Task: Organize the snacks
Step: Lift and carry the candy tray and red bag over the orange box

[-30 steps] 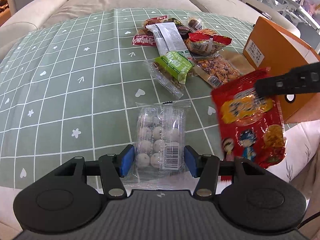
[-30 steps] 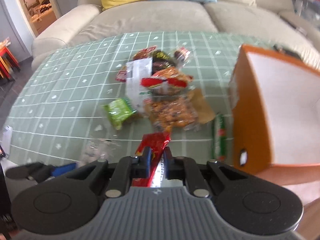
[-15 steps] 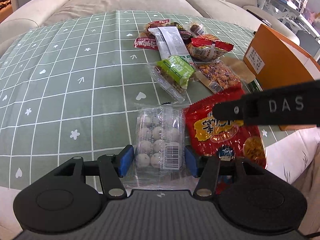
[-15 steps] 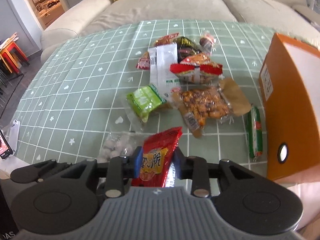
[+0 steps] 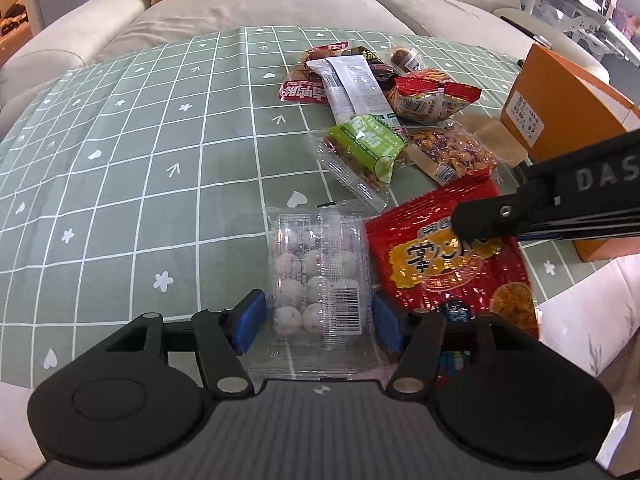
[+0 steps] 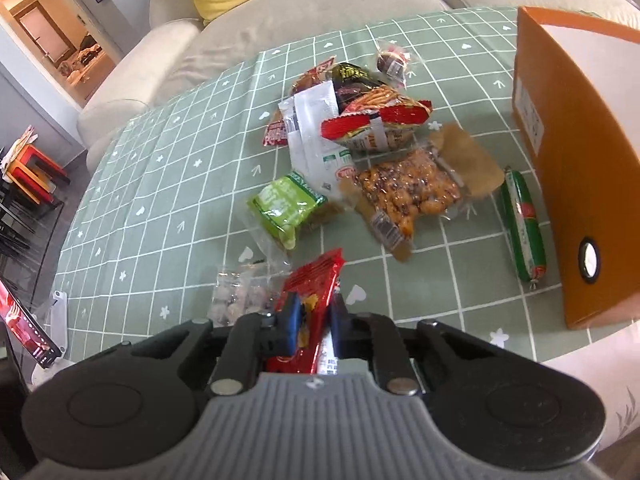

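My left gripper [image 5: 318,322] is open around a clear pack of white round sweets [image 5: 316,276] lying on the green checked tablecloth [image 5: 160,200]; the pads stand just off its sides. My right gripper [image 6: 314,316] is shut on a red snack bag [image 6: 314,284], which lies flat beside the clear pack in the left wrist view [image 5: 448,260]. A pile of snacks [image 6: 360,120] lies beyond, with a green-label pack [image 6: 286,204], a nut pack [image 6: 408,194] and a green sausage [image 6: 524,224].
An orange storage box [image 6: 576,160] stands at the table's right edge, also in the left wrist view [image 5: 560,112]. A beige sofa [image 5: 280,4] with yellow and blue cushions runs behind the table. A phone [image 6: 24,332] stands at the left.
The right gripper has brought the red bag down from the air to lie on the table next to the clear pack. The left gripper stays open around the clear pack.
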Demonstrator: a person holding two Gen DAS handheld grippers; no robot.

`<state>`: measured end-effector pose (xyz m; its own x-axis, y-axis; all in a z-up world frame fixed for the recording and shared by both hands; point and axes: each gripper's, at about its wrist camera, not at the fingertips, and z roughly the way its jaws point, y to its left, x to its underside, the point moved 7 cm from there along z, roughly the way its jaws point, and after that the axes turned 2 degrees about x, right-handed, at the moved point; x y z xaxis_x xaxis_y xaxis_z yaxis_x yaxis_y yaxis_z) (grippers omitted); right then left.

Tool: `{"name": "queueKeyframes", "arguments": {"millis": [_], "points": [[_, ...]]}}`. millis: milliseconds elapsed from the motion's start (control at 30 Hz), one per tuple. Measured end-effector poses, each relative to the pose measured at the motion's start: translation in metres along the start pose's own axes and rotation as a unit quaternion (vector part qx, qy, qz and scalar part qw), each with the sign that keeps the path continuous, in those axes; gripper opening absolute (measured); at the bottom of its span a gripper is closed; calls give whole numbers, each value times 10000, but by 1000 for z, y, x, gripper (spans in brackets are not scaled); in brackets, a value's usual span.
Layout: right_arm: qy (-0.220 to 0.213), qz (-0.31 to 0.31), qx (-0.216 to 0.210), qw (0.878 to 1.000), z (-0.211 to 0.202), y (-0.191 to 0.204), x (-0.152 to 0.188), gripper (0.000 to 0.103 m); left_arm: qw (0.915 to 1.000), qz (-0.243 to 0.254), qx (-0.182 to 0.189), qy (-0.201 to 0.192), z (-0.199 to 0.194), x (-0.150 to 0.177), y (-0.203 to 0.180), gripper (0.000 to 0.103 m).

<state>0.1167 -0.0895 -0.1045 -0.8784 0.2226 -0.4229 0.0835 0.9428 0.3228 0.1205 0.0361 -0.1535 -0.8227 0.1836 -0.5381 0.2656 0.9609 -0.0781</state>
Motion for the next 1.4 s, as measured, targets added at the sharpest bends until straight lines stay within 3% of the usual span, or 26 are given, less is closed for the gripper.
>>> {"name": "queueKeyframes", "arguments": {"millis": [200, 267, 467, 533, 833, 1400], "points": [[-325, -338, 215, 9987, -20, -5, -9, 11, 9998, 160, -144, 37, 5, -1, -3, 77], [-491, -488, 305, 9971, -29, -7, -11, 11, 9995, 249, -176, 41, 5, -2, -6, 70], [-803, -661, 463, 9935, -48, -20, -18, 10, 9994, 204, -269, -36, 1, -1, -7, 61], [-840, -668, 421, 9933, -53, -24, -20, 5, 9994, 134, -326, -46, -3, 0, -8, 61], [-1062, -677, 184, 9919, -74, -34, -26, 0, 9988, -197, -299, -344, -36, -8, -16, 60], [-1937, -738, -116, 9782, -161, -52, -71, 0, 9921, -139, 26, -1248, -101, -88, -68, 60]]}}
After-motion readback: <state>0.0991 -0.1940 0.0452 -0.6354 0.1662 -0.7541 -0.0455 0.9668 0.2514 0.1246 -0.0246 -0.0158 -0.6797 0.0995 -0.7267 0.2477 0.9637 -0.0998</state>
